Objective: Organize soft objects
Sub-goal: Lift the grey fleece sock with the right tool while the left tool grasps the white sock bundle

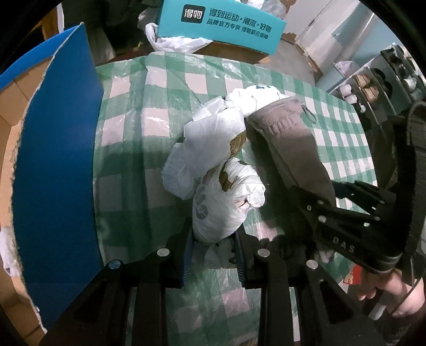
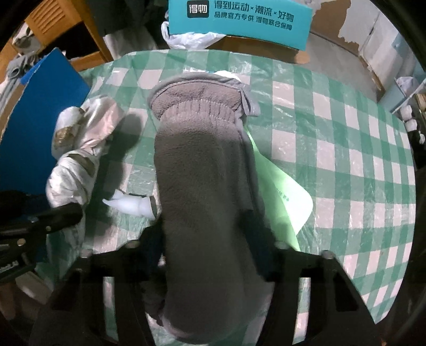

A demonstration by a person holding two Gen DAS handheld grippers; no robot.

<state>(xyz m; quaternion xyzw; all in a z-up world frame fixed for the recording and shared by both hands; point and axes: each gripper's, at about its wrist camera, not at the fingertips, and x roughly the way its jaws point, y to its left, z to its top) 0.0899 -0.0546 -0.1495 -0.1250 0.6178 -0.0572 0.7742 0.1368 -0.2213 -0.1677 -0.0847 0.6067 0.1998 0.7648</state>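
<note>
The left gripper (image 1: 213,255) reaches out low over the table (image 1: 127,138), pointing toward the far edge. Its two fingers (image 1: 186,255) are close together and pinch the bottom end of a white plastic bag (image 1: 223,202). This bag is tied up and bumpy, and it lies on the green and white checked cloth near the middle of the table. More white bags (image 1: 210,138) are bunched up just behind it, touching it.

The right gripper (image 2: 213,255) also points toward the far edge. Its fingers are squeezed onto a gray fleece cloth (image 2: 205,165). The cloth is thick and soft and stretches away from the fingers toward the far side of the table. It hides most of the fingers, so only their dark sides show. From the left wrist camera, the right gripper (image 1: 300,202) comes in from the right side, and a hand (image 1: 394,295) holds its handle.

A light green sheet (image 2: 282,191) lies flat under the right side of the gray cloth. A blue board (image 1: 56,165) stands at the left edge of the table, beside the white bags. A teal box (image 1: 221,21) with white writing sits past the far edge. Shelves (image 1: 378,79) with small things are off to the right.
</note>
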